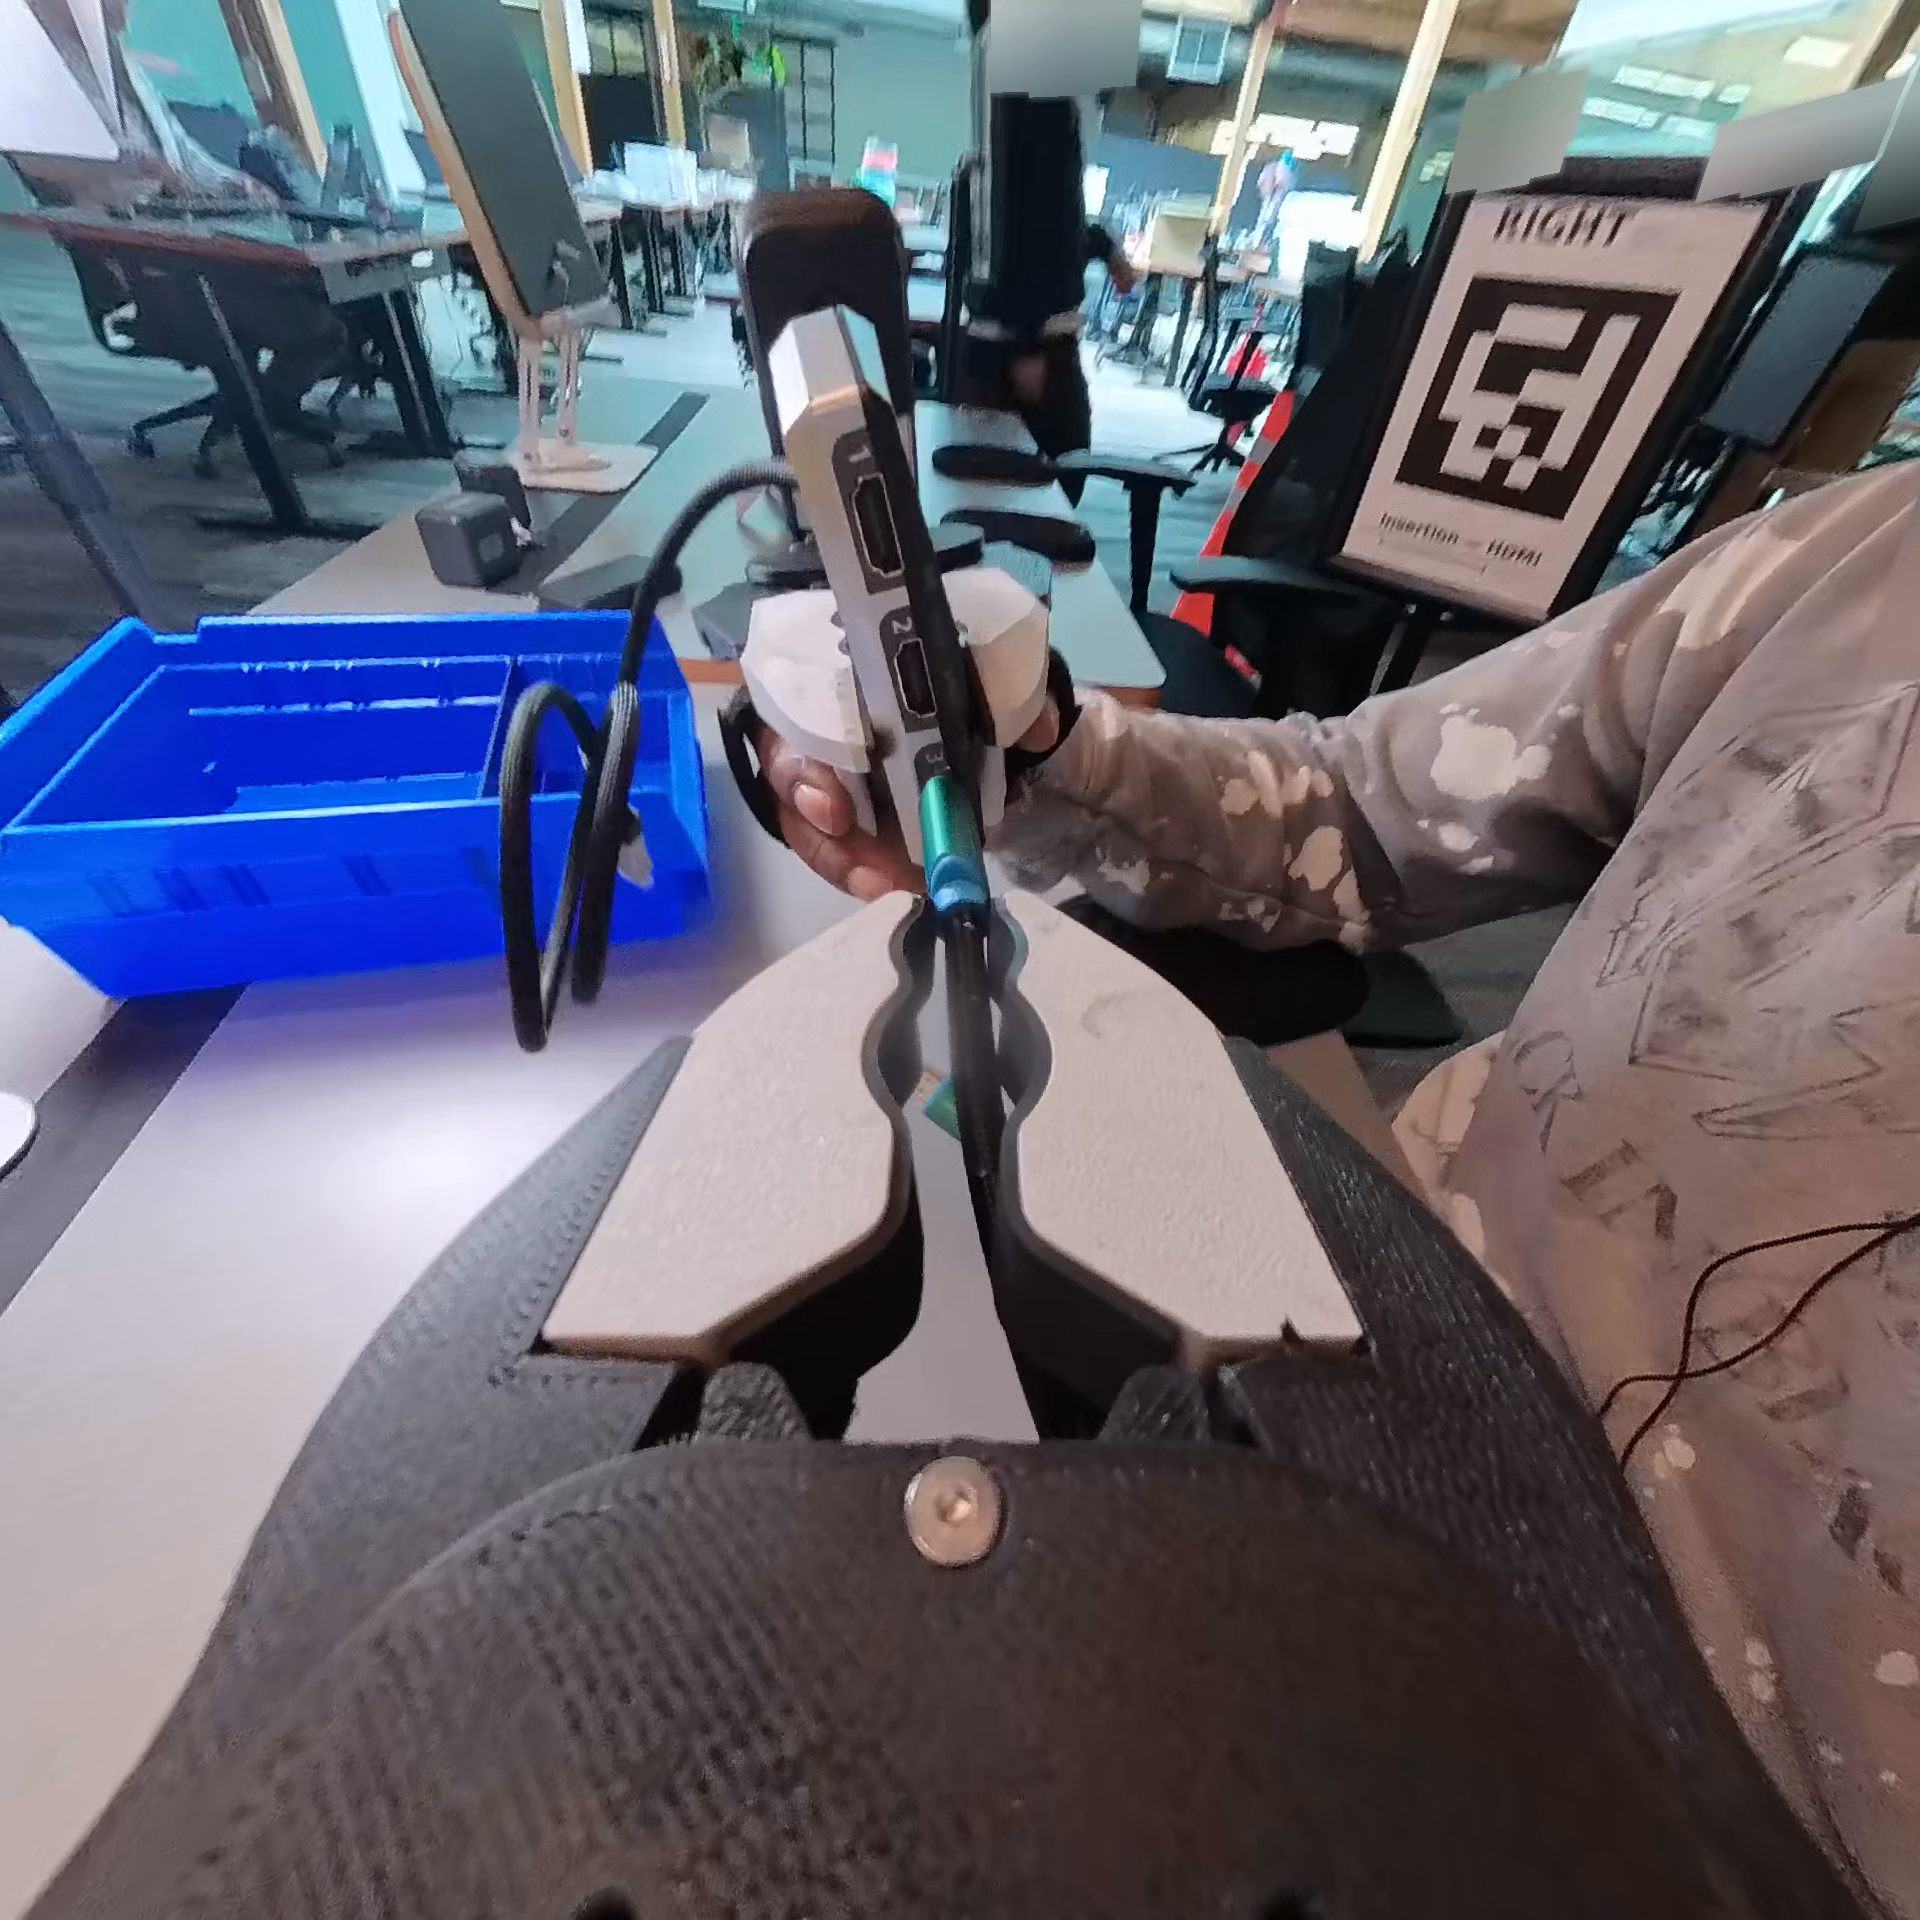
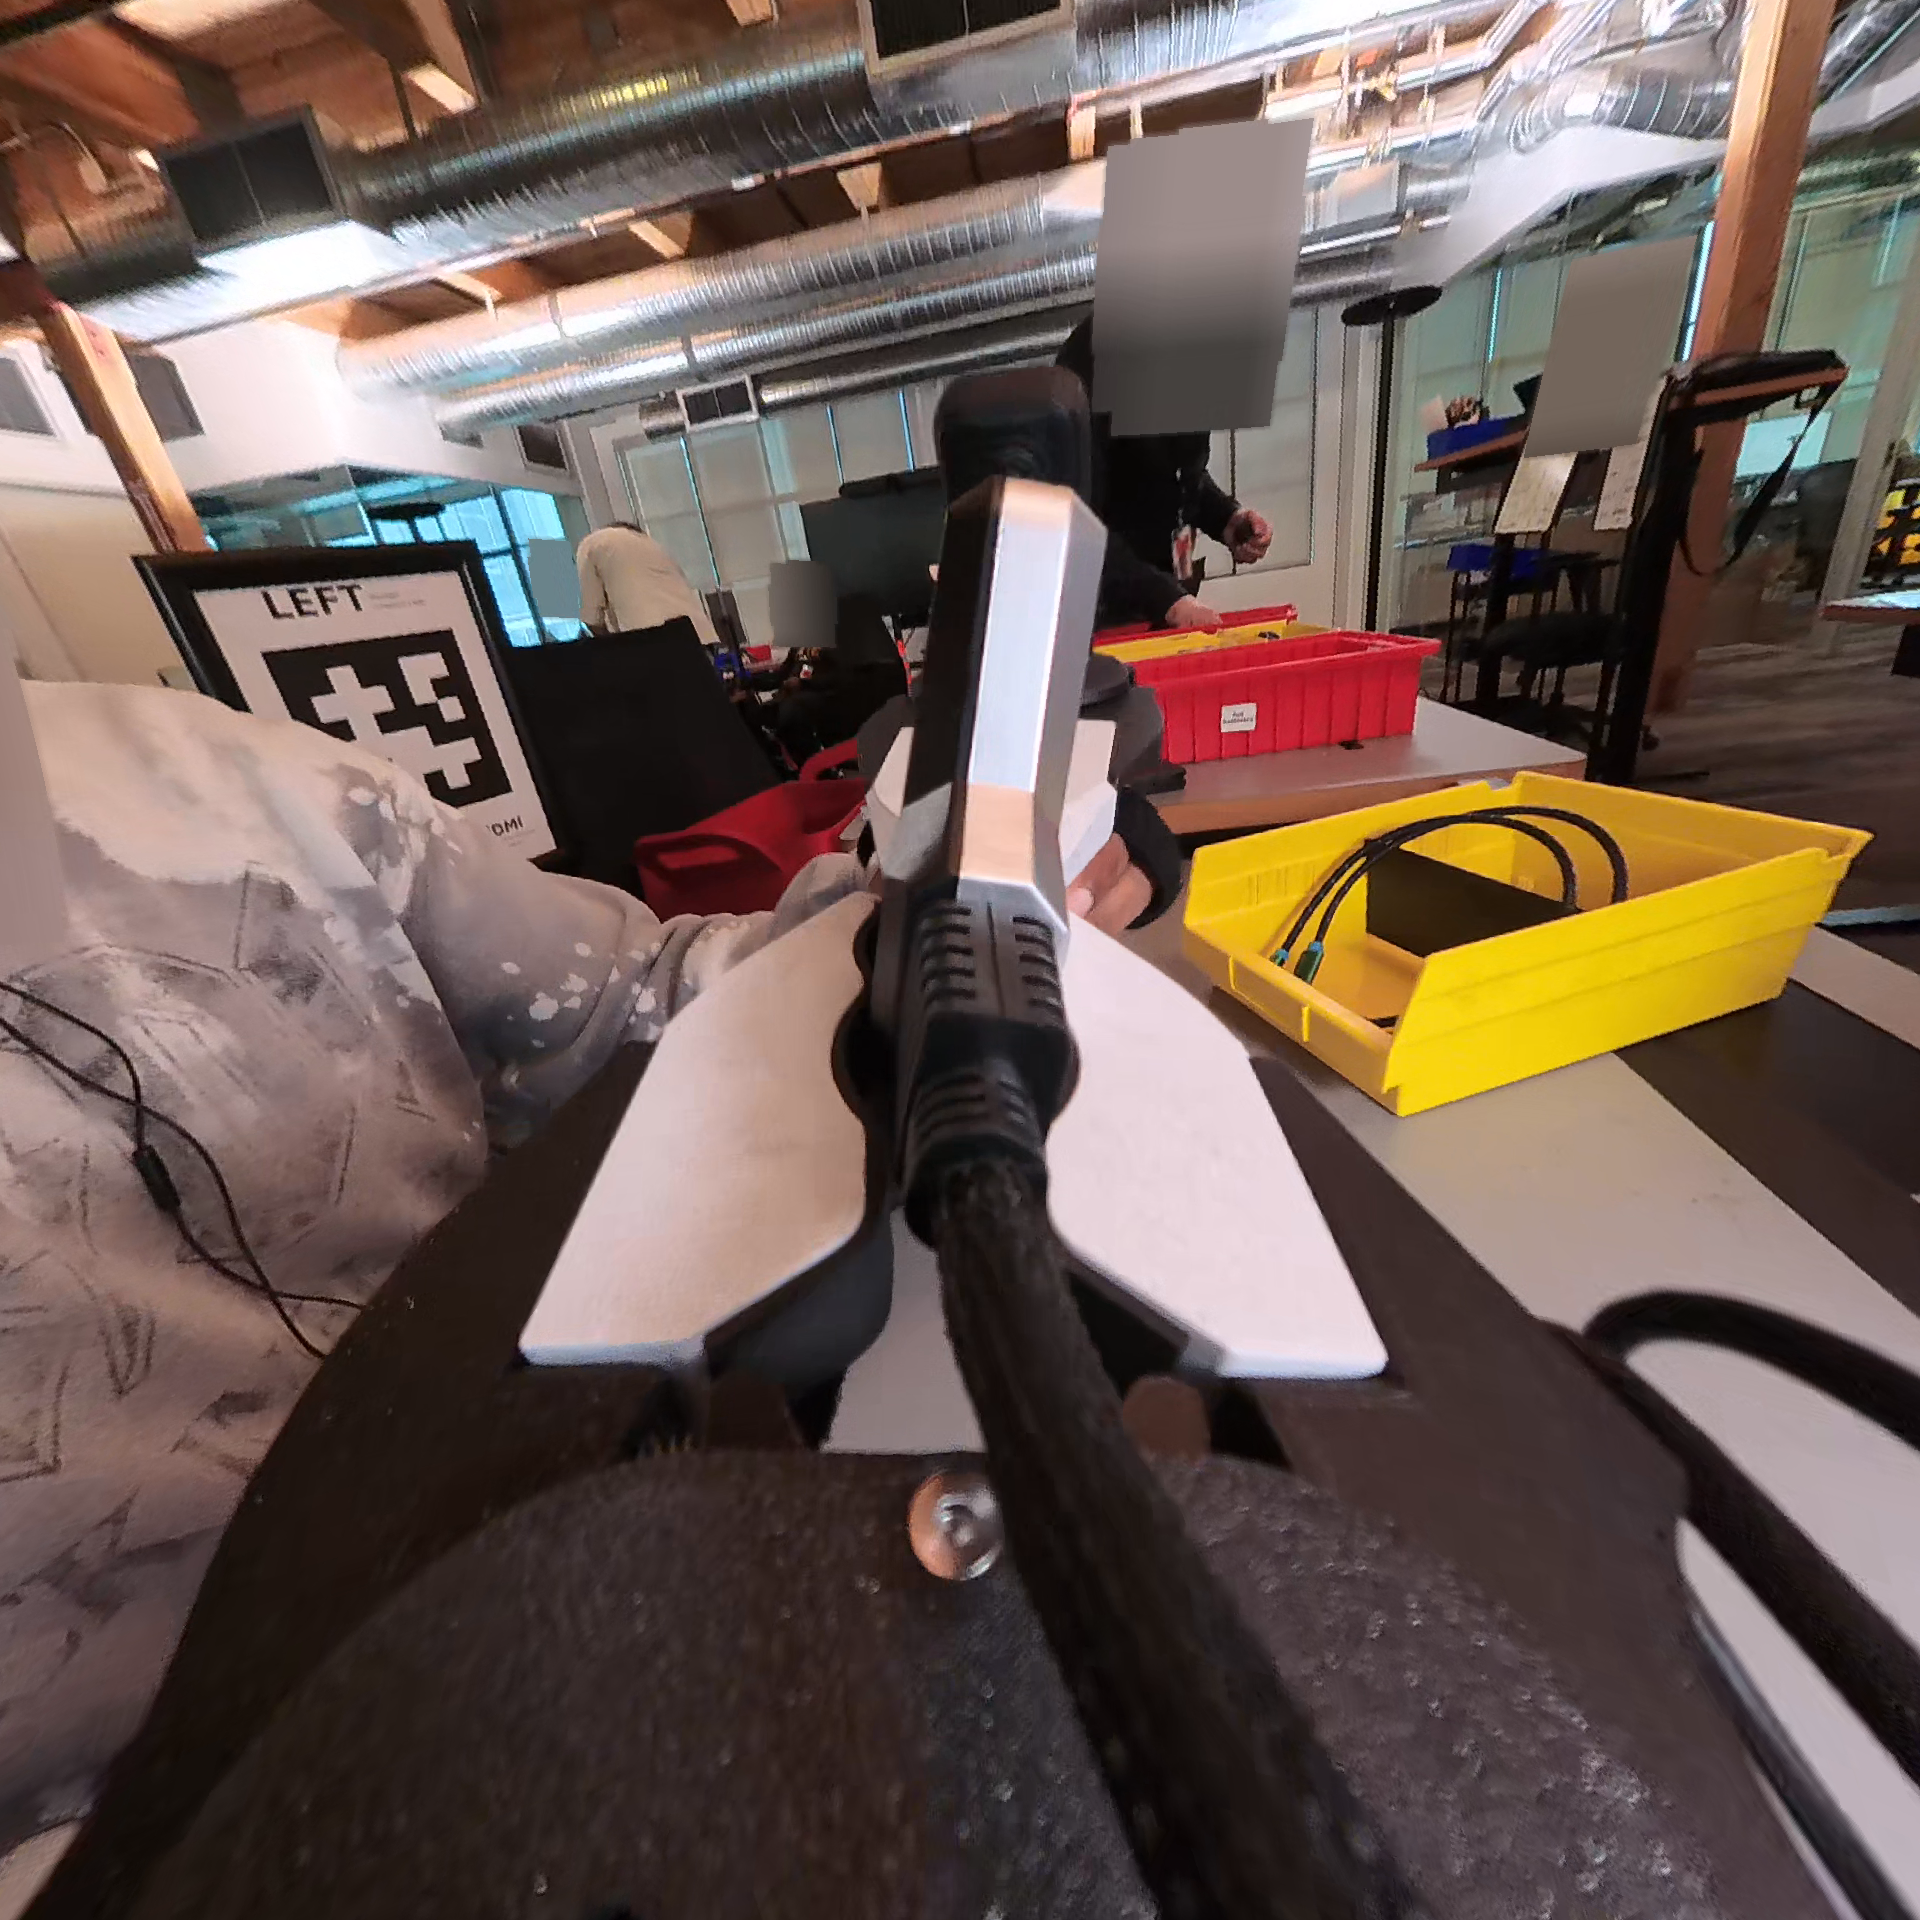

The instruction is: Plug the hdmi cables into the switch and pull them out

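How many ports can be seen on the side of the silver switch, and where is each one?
3 on the switch: top port empty, middle port empty, bottom one takes the green plug. Other sides are hidden.

I see bare table [image 1: 260, 1195] lower left of my left wrist view, walled farther back by the blue bin [image 1: 343, 831] and a looping black cable [image 1: 566, 831]; a yellow bin [image 2: 1507, 935] blocks the right view's right side.
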Demonstrator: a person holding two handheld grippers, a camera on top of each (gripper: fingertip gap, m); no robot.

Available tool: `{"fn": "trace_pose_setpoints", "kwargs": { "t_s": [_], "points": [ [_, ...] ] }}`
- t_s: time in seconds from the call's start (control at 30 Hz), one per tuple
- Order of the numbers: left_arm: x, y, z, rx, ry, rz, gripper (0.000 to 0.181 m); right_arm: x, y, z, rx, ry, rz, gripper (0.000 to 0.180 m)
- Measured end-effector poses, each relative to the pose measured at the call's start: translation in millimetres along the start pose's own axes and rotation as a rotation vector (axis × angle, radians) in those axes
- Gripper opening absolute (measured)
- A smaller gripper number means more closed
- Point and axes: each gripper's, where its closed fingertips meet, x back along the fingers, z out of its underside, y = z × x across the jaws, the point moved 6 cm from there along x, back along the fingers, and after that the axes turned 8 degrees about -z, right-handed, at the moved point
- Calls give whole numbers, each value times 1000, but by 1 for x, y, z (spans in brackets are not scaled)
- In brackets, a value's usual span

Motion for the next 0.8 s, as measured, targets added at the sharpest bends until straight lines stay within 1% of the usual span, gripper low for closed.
{"fn": "trace_pose_setpoints", "kwargs": {
  "t_s": [0.1, 0.2, 0.33, 0.47, 0.53, 0.6, 0.7, 0.8],
  "points": [
    [-2, 0, -1, 9, -15, -10, 10, 0, -2, 0, -19, -40, -6, 23],
    [-5, 1, 3, -15, 31, -25, 10, 3, -2, 3, -16, 30, 4, 23],
    [-8, 4, 7, 9, 37, -16, 10, 5, -5, 5, -33, 36, 19, 23],
    [-9, 8, 7, 29, 16, -38, 10, 5, -10, 6, -58, -18, 34, 23],
    [-7, 11, 5, 40, -18, -43, 10, 4, -10, 4, -33, -18, 46, 23],
    [-6, 9, 5, 33, -11, -21, 10, 3, -7, 3, -7, 13, 42, 23],
    [-5, 7, 3, 6, -19, -27, 11, 3, -5, 1, -6, 7, 32, 23],
    [-4, 4, 3, -11, -12, -27, 16, 3, -6, 2, -11, 9, 36, 23]
  ]
}}
